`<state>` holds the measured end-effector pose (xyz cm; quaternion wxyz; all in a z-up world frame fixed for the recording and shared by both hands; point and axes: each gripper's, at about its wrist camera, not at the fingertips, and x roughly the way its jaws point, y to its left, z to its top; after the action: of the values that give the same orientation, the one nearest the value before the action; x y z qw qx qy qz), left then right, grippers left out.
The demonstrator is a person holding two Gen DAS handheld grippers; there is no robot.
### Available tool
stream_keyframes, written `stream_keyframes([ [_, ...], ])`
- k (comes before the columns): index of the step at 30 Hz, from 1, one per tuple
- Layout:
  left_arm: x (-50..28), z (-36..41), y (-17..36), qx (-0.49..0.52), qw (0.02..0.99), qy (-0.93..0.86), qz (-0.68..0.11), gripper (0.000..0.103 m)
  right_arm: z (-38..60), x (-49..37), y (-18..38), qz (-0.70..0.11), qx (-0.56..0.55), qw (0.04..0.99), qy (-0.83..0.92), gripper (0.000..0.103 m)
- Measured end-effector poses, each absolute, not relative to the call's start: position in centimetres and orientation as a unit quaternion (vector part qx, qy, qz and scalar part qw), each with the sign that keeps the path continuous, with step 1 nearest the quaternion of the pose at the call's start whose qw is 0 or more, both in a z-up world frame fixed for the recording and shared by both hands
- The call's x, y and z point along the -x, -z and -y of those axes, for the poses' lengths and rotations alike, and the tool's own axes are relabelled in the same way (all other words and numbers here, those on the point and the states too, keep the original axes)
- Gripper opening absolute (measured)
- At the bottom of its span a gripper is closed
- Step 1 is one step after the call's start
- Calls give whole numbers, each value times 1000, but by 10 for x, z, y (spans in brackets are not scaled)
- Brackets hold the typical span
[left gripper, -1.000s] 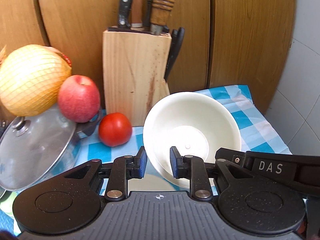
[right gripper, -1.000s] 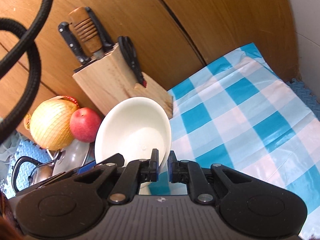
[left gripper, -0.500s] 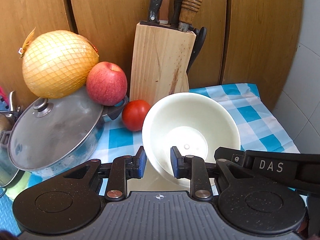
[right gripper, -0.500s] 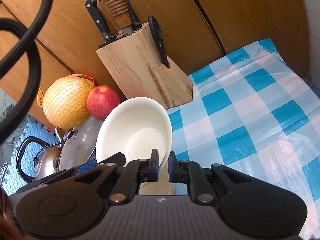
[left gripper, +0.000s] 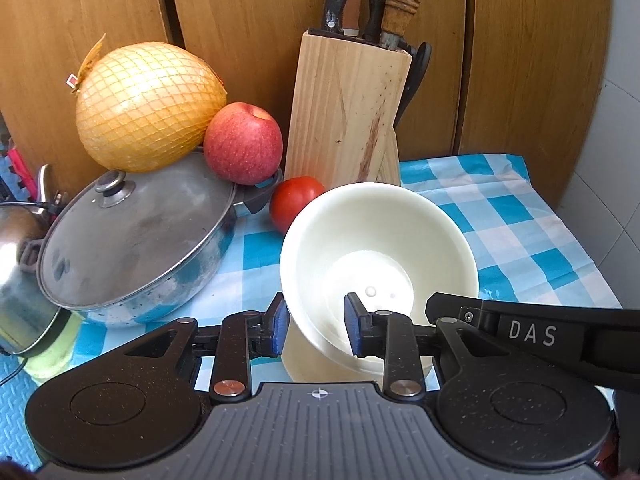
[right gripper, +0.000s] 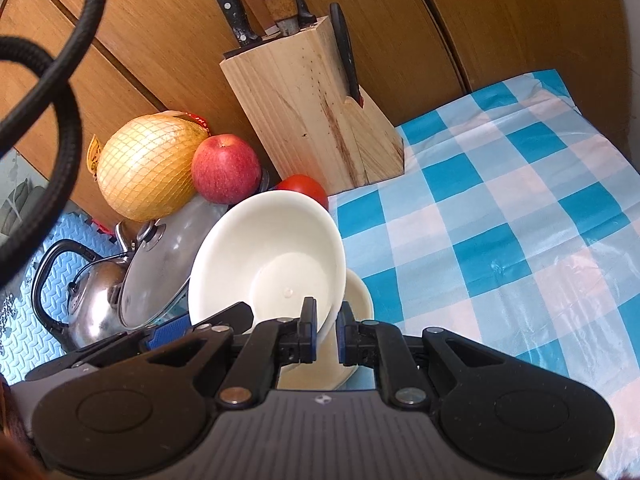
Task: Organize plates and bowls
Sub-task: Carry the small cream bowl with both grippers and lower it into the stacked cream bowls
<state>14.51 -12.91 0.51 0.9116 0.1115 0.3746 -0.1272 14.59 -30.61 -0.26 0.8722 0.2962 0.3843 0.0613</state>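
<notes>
Bowl (left gripper: 380, 248): cream, tilted, held above the checked tabletop (left gripper: 520, 240), near the tomato (left gripper: 294, 200).
Left hand-held gripper (left gripper: 316, 330): jaws opening astride the bowl's near rim.
Right hand-held gripper (right gripper: 326, 334): clamped on the bowl's rim.

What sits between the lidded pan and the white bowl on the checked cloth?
The tomato sits at the back of that gap, just behind the bowl and right of the pan; nearer, the cloth is bare. The left wrist view shows it best.

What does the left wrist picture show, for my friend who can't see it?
A white bowl sits tilted between the left gripper fingers, which are opening. Behind it stand a knife block, tomato, apple, netted pomelo and lidded pan.
</notes>
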Motion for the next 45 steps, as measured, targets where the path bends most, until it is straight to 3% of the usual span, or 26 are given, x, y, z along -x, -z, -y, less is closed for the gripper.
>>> stream_keyframes([
  [32, -141, 110, 16, -113, 897, 121, -409, 39, 281, -138, 10, -401, -247, 881, -51, 14],
  [40, -139, 109, 12, -113, 901, 119, -402, 44, 285, -137, 7, -390, -235, 890, -32, 19],
  [45, -139, 107, 12, -109, 900, 119, -405, 57, 290, -136, 7, -388, -240, 890, -26, 21],
])
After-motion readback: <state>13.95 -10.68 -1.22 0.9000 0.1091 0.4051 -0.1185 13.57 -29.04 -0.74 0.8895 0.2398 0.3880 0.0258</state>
